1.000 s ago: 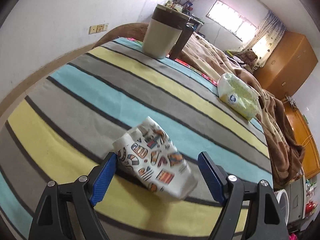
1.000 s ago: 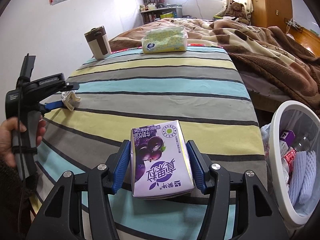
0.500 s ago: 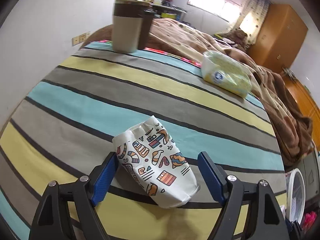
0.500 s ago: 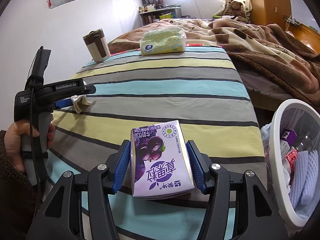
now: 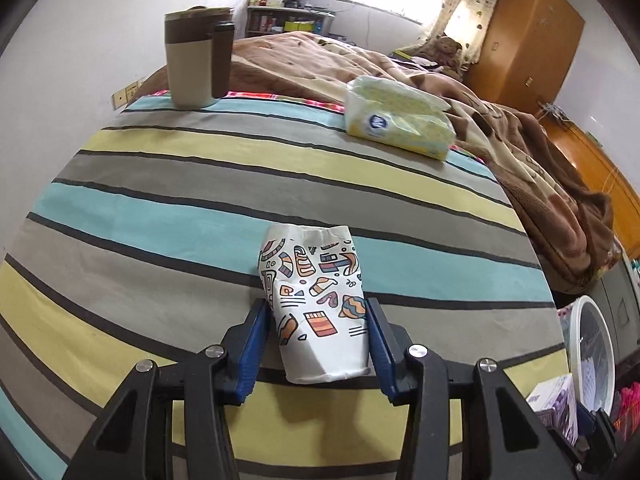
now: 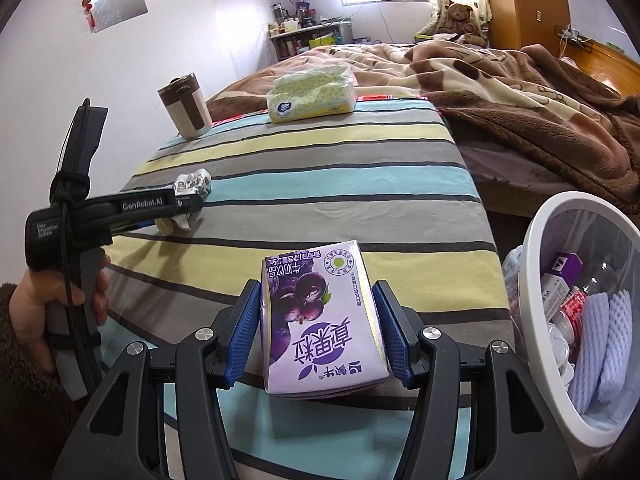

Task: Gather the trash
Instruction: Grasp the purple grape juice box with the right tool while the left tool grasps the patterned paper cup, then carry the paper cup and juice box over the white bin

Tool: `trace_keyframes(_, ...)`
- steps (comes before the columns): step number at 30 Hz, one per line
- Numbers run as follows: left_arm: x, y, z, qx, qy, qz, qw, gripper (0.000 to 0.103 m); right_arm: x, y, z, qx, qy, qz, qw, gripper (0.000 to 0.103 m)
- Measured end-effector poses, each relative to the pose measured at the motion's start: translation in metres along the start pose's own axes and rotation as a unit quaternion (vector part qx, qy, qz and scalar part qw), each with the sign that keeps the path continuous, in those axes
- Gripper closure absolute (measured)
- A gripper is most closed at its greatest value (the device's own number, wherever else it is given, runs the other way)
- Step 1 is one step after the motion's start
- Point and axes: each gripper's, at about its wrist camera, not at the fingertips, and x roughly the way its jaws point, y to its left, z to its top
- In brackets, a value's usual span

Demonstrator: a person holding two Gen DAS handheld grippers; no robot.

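Observation:
A crumpled paper cup (image 5: 316, 304) with colourful doodles lies on the striped cloth (image 5: 200, 208). My left gripper (image 5: 318, 332) is closing on it, and its blue pads touch both sides of the cup. In the right wrist view the same left gripper (image 6: 188, 206) is at the left with the cup (image 6: 194, 184) at its tip. My right gripper (image 6: 320, 320) is shut on a purple milk carton (image 6: 316, 292), held above the cloth beside a white bin (image 6: 536, 232).
A brown and beige tumbler (image 5: 196, 68) and a yellow tissue pack (image 5: 396, 120) stand at the far end of the cloth. A brown blanket (image 5: 540, 168) covers the bed to the right. The bin holds several discarded items. A person's hand (image 6: 24, 312) grips the left handle.
The left gripper rolled, moved along the cloth and narrowed its jaws from wide apart to touching the cup. The right gripper and its carton stayed still.

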Motion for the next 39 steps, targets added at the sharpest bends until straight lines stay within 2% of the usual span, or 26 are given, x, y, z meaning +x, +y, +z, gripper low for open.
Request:
trace_keyframes(11, -0.027, -0.015, -0.008, 0.017, -0.026, -0.016, 0.9994, 0.055, -0.016, -0.006, 0.001, 0.007, -0.022, -0.003, 1.000, 0.046)
trace_keyframes(23, -0.073, -0.059, -0.024, 0.061, -0.058, -0.055, 0.9950, 0.055, -0.050, -0.024, 0.003, 0.022, -0.063, -0.015, 0.998, 0.046)
trace_keyframes(39, -0.130, -0.141, -0.052, 0.130, -0.093, -0.117, 0.9803, 0.055, -0.106, -0.058, -0.006, 0.048, -0.116, -0.051, 0.991, 0.046)
